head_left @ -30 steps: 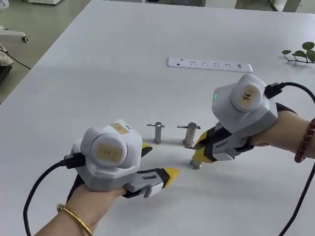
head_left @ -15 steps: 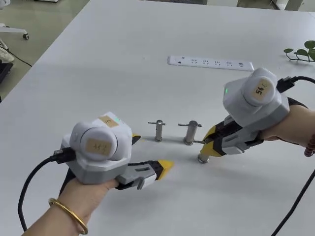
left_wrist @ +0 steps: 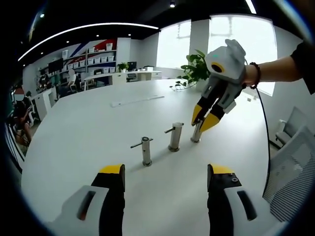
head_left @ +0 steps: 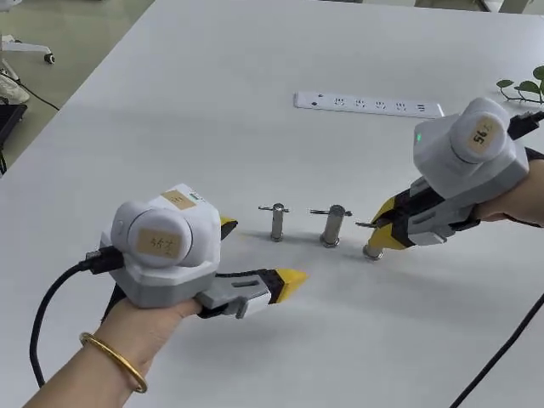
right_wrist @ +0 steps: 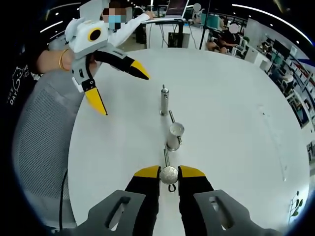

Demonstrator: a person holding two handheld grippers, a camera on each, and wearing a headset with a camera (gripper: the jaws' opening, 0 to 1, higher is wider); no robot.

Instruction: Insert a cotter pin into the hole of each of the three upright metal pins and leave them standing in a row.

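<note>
Standing in a row on a wide white bench (head_left: 170, 127) are three short upright silver metal pins, set apart from one another and roughly in line. The left-hand metal pin (head_left: 277, 223) has a thin wire cotter pin (head_left: 274, 208) lying crosswise through the hole near its top. The middle metal pin (head_left: 331, 228) likewise carries a second cotter pin (head_left: 328, 212) through its hole.

The right-hand metal pin (head_left: 372, 252) is the one being worked on. The right gripper (head_left: 382, 234), grey and white with yellow-tipped jaws, is at the top of this pin. Its jaws are drawn in close on the looped end of a third cotter pin (right_wrist: 166, 158). In the right gripper view the straight leg of that cotter pin sticks out beyond the far side of the pin's head. It therefore looks to be through the hole, though whether it is fully home cannot be told.

The left gripper (head_left: 261, 250), of the same make, hovers over the bench in front of the row, touching nothing, with its jaws spread wide and empty. A white power strip (head_left: 368, 105) lies farther back, well apart.

Two of the three insertions appear finished and the last nearly so. What seems left is to let go of the third cotter pin and draw clear without tipping any pin.
</note>
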